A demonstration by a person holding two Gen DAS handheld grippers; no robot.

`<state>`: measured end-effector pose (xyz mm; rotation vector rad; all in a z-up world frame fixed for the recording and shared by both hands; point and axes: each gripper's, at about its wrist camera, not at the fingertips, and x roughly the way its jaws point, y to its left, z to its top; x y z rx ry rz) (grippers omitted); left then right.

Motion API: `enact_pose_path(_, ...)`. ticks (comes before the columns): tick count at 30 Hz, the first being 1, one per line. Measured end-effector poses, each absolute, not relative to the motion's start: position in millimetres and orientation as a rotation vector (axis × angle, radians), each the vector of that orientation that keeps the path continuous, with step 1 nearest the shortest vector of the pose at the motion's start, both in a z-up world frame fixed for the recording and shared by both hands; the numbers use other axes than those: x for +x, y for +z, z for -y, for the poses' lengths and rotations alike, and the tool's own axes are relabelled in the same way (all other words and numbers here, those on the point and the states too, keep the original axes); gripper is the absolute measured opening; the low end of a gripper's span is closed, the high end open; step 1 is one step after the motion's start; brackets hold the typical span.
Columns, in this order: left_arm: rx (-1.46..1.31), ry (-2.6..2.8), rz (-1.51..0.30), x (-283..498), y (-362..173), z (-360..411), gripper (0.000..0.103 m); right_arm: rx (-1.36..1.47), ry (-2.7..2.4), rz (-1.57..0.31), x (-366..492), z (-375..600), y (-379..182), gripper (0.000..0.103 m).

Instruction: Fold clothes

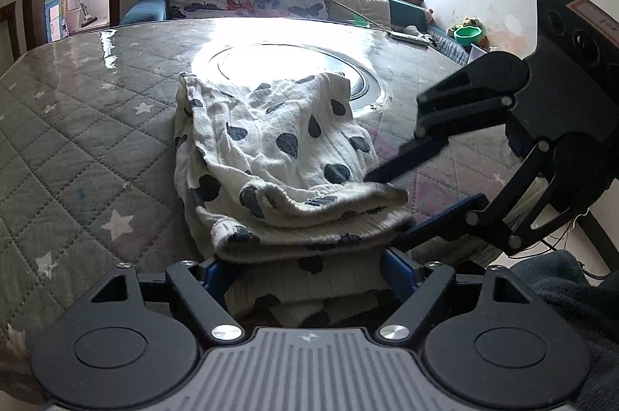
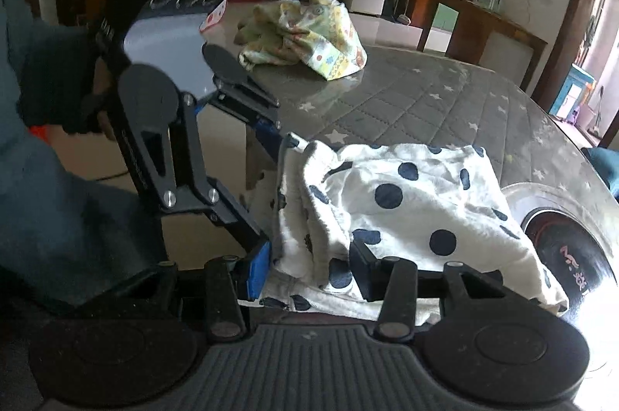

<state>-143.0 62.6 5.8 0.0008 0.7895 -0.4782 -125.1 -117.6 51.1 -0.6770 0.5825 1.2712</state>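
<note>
Left gripper (image 1: 309, 269) angled down at near table edge, jaws spread wide around folded garment's hem, pads not pressing. Right gripper (image 1: 390, 202) tilted down, jaws parted, layered corner between them, grip unclear. White dark-spotted garment (image 1: 278, 155) folded on quilted star-print table (image 1: 77, 140). No legible writing.
</note>
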Motion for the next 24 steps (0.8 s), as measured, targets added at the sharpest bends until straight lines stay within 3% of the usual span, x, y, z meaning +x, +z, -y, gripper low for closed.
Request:
enact_pose_path(5,0.008,-0.482,-0.789,-143,6,-62,0.083,-0.665,1.285,-0.589,-126,119,52,0.025)
enact_pose_path(6,0.007,-0.483,-0.788,-143,5,-62,0.083,-0.654,1.292,-0.589,-126,120,54,0.012)
enact_pose_path(8,0.004,-0.484,-0.787,-143,5,-62,0.084,-0.636,1.300,-0.585,-126,122,60,0.009)
enact_pose_path(24,0.004,-0.483,-0.784,-144,6,-63,0.085,-0.465,1.309,-0.649,-107,125,73,0.013)
